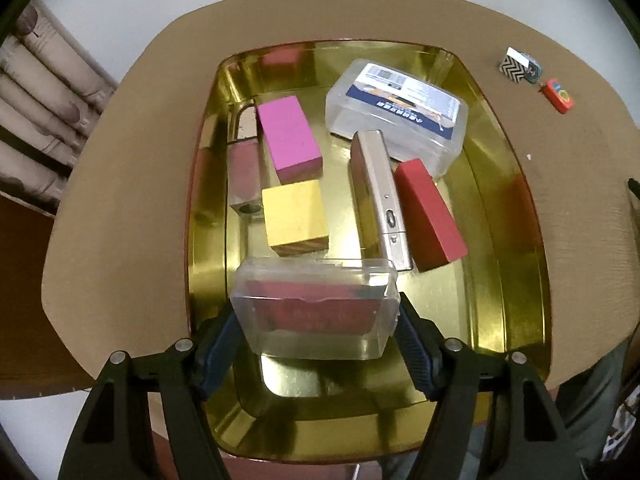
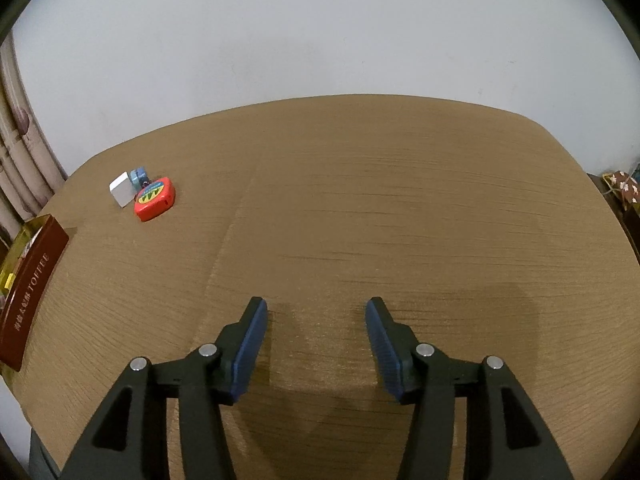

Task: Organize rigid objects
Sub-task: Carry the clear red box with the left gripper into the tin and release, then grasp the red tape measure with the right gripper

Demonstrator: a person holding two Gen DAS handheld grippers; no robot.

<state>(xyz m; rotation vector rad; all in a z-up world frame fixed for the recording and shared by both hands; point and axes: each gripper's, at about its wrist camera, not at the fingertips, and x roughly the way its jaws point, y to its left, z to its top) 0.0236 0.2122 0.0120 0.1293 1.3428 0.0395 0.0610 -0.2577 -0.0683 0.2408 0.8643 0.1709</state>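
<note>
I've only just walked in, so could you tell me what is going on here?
A person is sorting small objects into a gold tin on the table. The left gripper has its fingers closed on a clear plastic case with red contents, held over the tin's near end. Already inside are pink, yellow and red blocks, a silver device and another clear box. The right gripper is open over bare table, with a red tape measure still outside.

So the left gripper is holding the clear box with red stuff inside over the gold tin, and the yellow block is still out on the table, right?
Not quite. The yellow block is already inside the gold tin, as the left wrist view shows. The rest holds: the left gripper grips the clear box over the tin.
</note>
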